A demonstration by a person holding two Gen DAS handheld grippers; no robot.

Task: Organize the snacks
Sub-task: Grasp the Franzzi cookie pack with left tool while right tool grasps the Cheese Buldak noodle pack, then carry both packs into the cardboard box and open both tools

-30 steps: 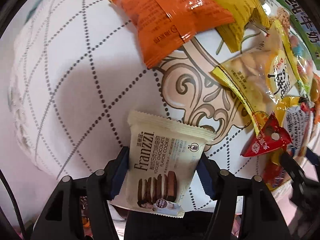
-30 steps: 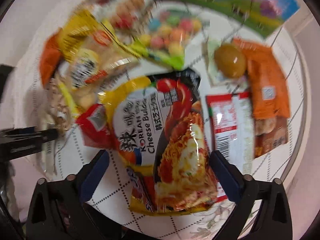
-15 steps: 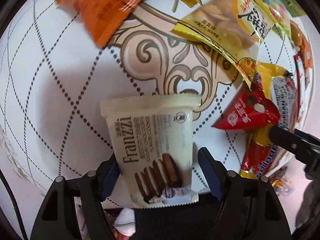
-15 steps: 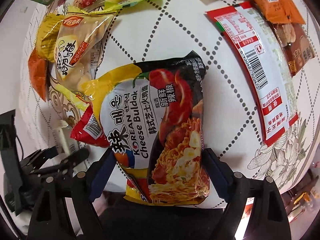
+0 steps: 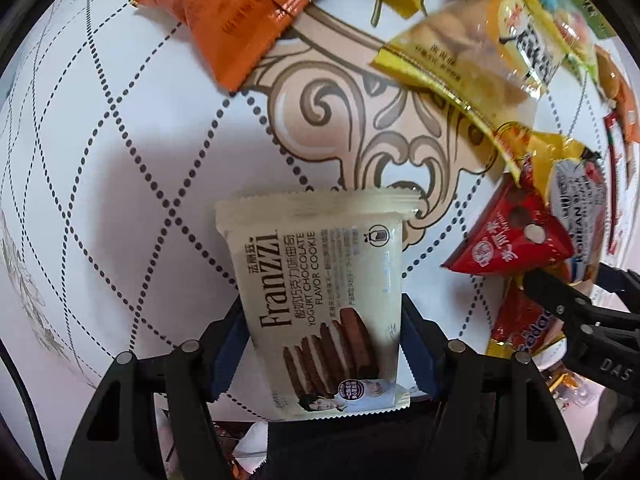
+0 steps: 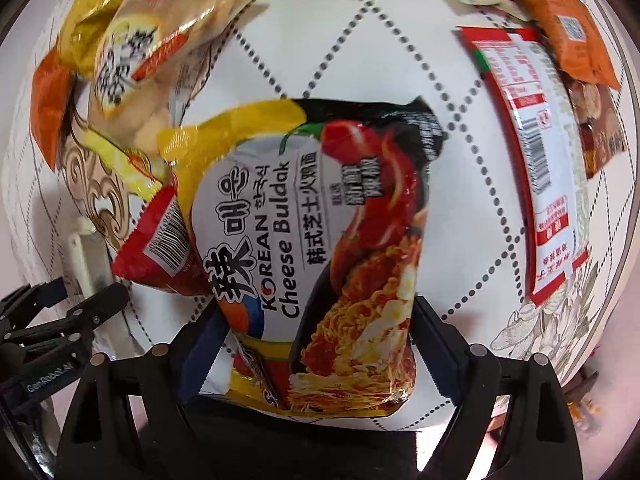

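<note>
A cream Franzzi cookie pack (image 5: 320, 280) stands between the fingers of my left gripper (image 5: 322, 316), above the white quilted tablecloth (image 5: 120, 168). Both blue pads touch its sides and the jaws are closing on it. In the right wrist view a yellow and black Cheese Buldak noodle pack (image 6: 316, 240) fills the span of my right gripper (image 6: 316, 336). Its pads rest against the pack's two sides while the jaws are opening slightly. The noodle pack overlaps a red triangular packet (image 6: 156, 256).
An orange packet (image 5: 240, 12) and a yellow biscuit bag (image 5: 480, 52) lie beyond the cookie pack, with the red triangular packet (image 5: 508, 240) to its right. A long red-and-white pack (image 6: 532, 160) and another orange packet (image 6: 568, 32) lie right of the noodles. The round table's edge curves close by.
The left gripper sank and rolled, and the gap beside the cookie pack closed. The right gripper slid over the noodle pack and narrowed from wide apart onto its sides.
</note>
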